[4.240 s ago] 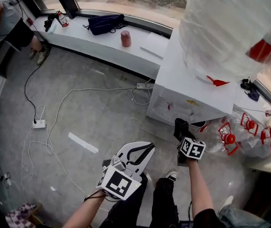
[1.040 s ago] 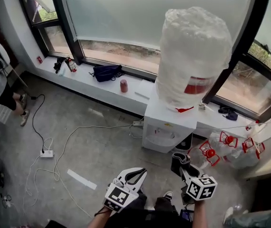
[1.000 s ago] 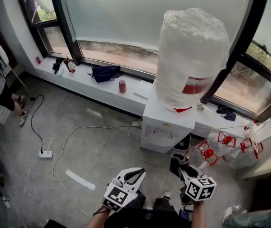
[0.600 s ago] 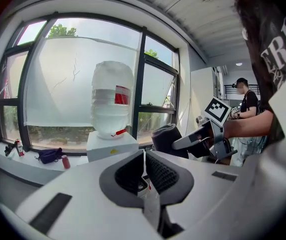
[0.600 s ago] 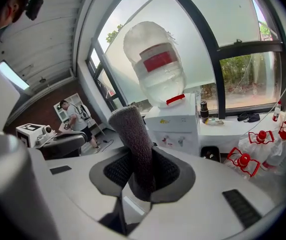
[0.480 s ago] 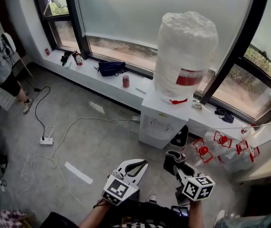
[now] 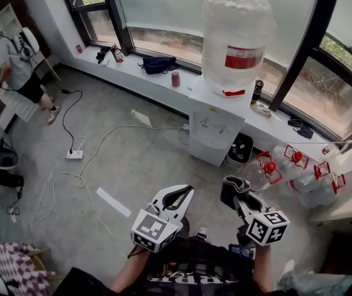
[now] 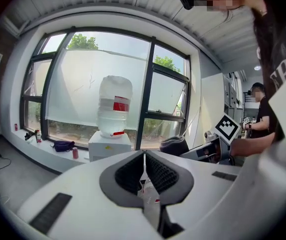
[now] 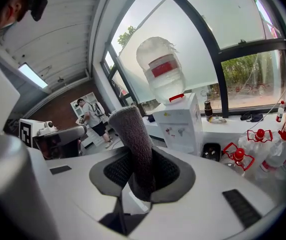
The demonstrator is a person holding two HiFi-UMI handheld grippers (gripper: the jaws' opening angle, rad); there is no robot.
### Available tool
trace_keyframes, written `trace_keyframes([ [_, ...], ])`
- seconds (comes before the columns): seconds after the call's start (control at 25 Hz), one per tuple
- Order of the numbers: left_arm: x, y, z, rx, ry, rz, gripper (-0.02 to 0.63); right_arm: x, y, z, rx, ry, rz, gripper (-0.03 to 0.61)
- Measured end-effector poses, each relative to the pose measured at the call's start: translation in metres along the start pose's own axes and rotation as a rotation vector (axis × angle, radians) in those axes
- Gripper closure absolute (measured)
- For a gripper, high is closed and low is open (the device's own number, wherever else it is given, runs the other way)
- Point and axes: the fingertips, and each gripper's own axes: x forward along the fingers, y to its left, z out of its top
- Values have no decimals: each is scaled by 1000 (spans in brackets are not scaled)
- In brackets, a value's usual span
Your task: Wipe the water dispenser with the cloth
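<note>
The water dispenser (image 7: 216, 127) has dropped farther away from me and is well ahead of both tongs. My right tongs (image 9: 141, 160) clamp the rolled cloth (image 9: 131, 134), while the left tongs (image 8: 144, 156) sit together, empty. I should close in squarely and press the cloth's free end onto the dispenser's top.

A grey floor (image 7: 145, 165) runs up to a long white ledge (image 7: 132, 74) under tall windows with dark frames (image 7: 300, 45). On the ledge lies a dark bag (image 7: 159, 64), with a red can (image 7: 176, 79) just to its right. Farther right stands a dark bottle (image 7: 257, 91). A white power strip (image 7: 74, 155) sits on the floor, with a black cable (image 7: 71, 113) and white cables (image 7: 105, 142) trailing near it. A white strip of tape (image 7: 113, 201) lies apart from them. Large clear bottles with red caps (image 7: 267, 167) cluster at the right, near a black bin (image 7: 241, 148). A person (image 7: 15, 66) stands at the far left, and checkered fabric (image 7: 14, 267) shows in the bottom-left corner.
</note>
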Motion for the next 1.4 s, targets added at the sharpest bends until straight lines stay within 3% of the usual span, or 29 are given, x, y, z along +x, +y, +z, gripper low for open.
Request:
trace_keyframes([
  [0.4,-35,-56,-15,4,6,63,592,-48,8,-21,-59,-14,50,474],
  [1.4,-50,-76,-21,24,2,45,592,-60,23,-34,-104,-13,64,476],
])
